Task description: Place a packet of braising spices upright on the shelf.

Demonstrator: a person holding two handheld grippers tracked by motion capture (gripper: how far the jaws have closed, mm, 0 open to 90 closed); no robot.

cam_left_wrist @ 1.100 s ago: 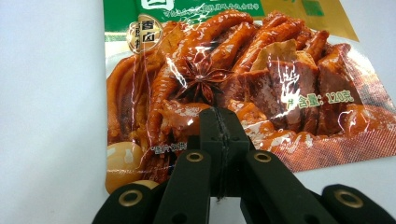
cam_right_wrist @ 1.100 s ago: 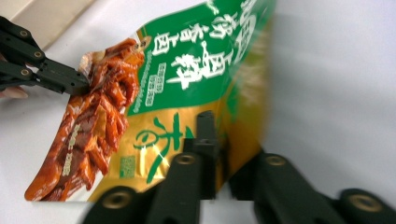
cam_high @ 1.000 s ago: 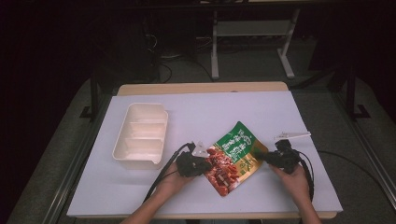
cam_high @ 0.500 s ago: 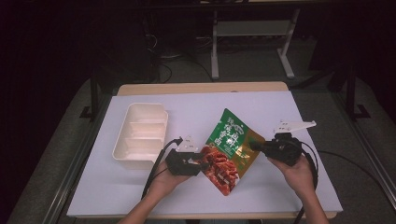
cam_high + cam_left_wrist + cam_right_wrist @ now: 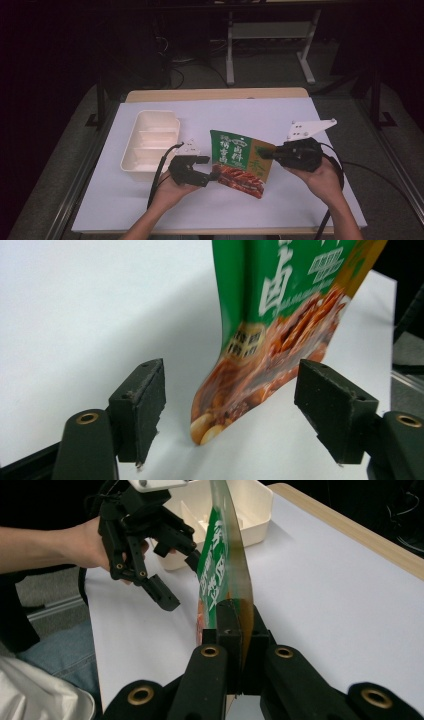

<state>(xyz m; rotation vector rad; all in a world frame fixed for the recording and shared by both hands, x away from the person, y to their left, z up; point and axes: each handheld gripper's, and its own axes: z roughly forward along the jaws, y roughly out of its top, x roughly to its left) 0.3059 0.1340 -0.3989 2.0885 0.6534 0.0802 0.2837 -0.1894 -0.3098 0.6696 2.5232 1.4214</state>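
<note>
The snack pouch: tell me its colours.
The snack pouch is green on top, with red-brown food pictured below and an orange corner; clearest in the left gripper view.

1. Food pouch: top cut off by the upper edge in the left gripper view; print is motion-blurred, small text unreadable.
2. Same pouch in the right gripper view: seen edge-on, top runs out of frame, front face mostly hidden (only a sliver of green print shows).
3. Pouch edge inside the right gripper: covered by the clamped jaws, can't tell how deep it sits.
4. White tray: partly behind the pouch and the left gripper; far end cut by the top edge.
5. High view: pouch lettering too small to read; the person's forearms cut off at the bottom edge.
</note>
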